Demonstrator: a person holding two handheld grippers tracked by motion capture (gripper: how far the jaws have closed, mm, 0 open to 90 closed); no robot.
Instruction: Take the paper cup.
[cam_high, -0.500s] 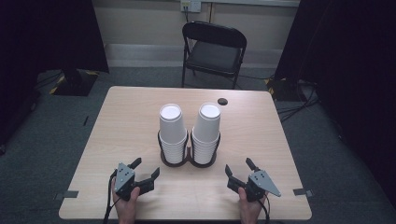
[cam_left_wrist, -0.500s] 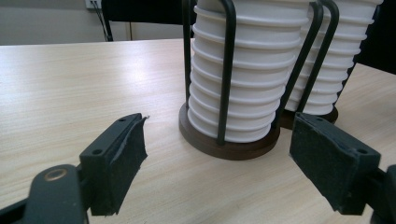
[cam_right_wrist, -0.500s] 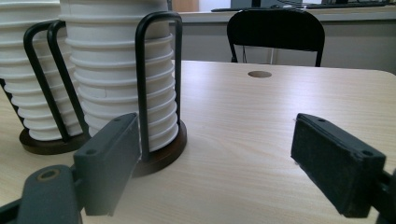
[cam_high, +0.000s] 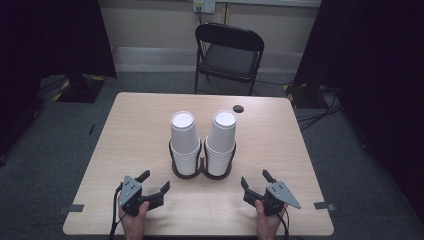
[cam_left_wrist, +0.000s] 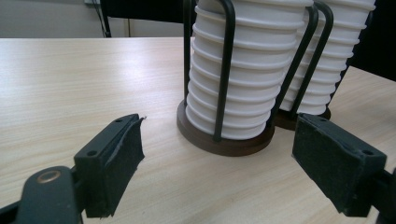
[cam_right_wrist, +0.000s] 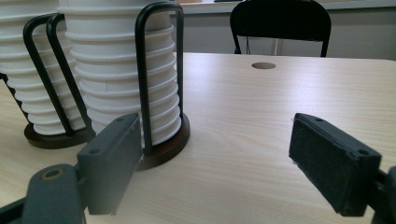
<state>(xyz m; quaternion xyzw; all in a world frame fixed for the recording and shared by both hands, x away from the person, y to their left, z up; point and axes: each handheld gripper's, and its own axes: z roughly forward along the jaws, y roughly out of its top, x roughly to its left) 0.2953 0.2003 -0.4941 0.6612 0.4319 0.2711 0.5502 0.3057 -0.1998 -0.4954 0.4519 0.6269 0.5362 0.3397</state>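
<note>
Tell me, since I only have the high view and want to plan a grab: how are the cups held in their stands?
Observer: In the left gripper view, each stack of white cups stands upside down, with rims ringing it like ribs, inside black wire hoops.
Operator: What do the hoops rise from?
Observer: From a round dark brown base, one under each stack; the two bases sit side by side.
Operator: Are my grippers empty?
Observer: Yes. The left gripper and the right gripper are both open, with only bare table between the jaws.
</note>
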